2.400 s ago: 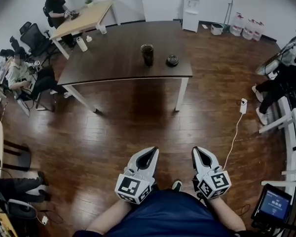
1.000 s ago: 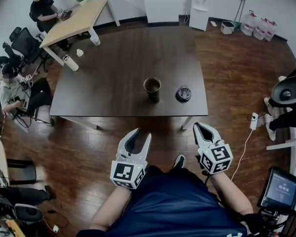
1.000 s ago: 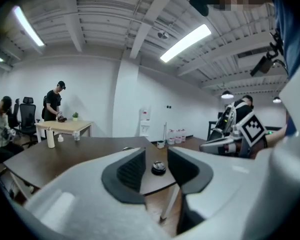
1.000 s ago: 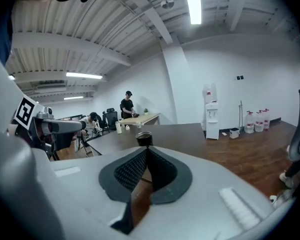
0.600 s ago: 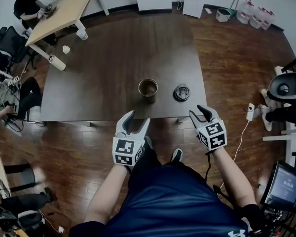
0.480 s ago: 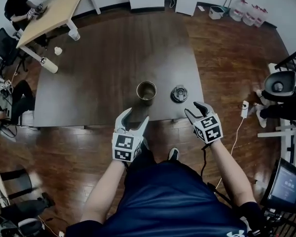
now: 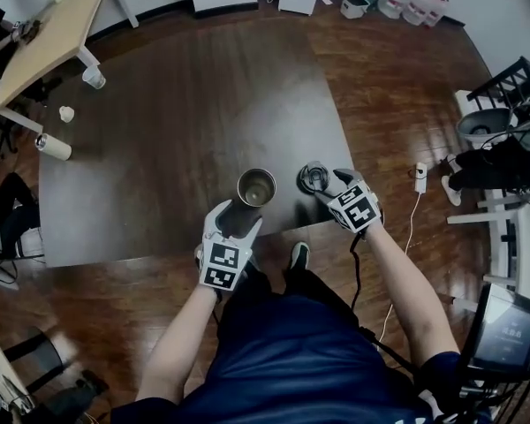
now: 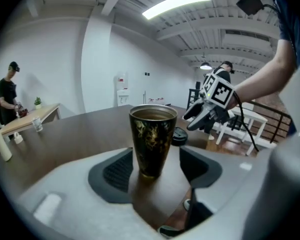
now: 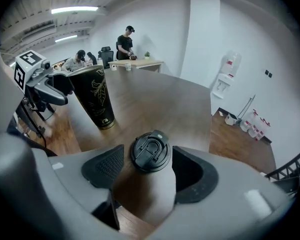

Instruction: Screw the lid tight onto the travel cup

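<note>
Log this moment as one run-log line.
left gripper: jaws opening, upright travel cup between them, ungripped | right gripper: jaws opening, lid between them, untouched | lid: flat on table, off travel cup

The left forearm [image 7: 181, 334] runs up from 7 o'clock. The left gripper [image 7: 234, 217] at its end points toward 1 o'clock, and its jaws are opening with the cup [image 8: 152, 139] standing between them, untouched. The right forearm [image 7: 406, 281] runs up from 5 o'clock. The right gripper [image 7: 325, 184] points toward 10 o'clock, and its jaws are opening either side of the lid [image 9: 150, 151], with the pads just clear of it.
</note>
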The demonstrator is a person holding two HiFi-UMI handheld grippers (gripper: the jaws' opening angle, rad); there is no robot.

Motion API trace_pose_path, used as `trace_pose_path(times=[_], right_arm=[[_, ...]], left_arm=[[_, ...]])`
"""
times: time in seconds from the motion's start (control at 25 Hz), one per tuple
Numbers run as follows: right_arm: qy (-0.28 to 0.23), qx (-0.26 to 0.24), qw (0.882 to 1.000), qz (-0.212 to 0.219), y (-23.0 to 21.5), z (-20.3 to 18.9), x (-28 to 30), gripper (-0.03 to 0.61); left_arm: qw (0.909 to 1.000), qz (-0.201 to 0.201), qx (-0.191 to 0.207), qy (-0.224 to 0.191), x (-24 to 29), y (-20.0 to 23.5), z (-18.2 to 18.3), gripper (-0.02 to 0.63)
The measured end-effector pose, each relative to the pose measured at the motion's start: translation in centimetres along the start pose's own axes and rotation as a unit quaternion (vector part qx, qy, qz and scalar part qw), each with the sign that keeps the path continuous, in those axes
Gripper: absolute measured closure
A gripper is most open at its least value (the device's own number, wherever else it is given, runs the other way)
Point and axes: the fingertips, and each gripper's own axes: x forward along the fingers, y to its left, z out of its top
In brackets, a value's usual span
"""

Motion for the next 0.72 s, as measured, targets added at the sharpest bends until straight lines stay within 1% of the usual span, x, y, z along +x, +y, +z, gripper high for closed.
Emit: trace_pose_path(times=[0.12,0.2,0.28,0.4,0.6,0.72], right_arm=[[0.016,0.001,1.0,0.025,-0.6,0.1,1.9,0.268],[0.022,0.0,0.999,0.038,-0.7,0.0,2.8,0.256],[0.028,-0.002,0.998,0.049,-0.6,-0.4,3.5,0.241],[0.035,-0.012,0.998,0.06,-0.5,-0.5,4.1,0.238],[0.041,-0.015,0.995,0.089,-0.5,-0.5,4.9,0.238],[0.048,-0.022,0.995,0.088,-0.1,-0.5,5.3,0.238]], left_arm=[[0.9999,0.01,-0.003,0.009,0.8,0.2,0.1,0.318],[0.9996,0.018,-0.011,0.017,1.2,0.2,-0.1,0.311],[0.9992,0.024,-0.02,0.027,1.6,0.0,-0.4,0.296],[0.9984,0.032,-0.031,0.034,1.8,-0.1,-0.6,0.29],[0.998,0.042,-0.04,0.022,2.6,0.1,0.7,0.29],[0.9976,0.042,-0.052,0.017,2.4,0.1,0.8,0.29]])
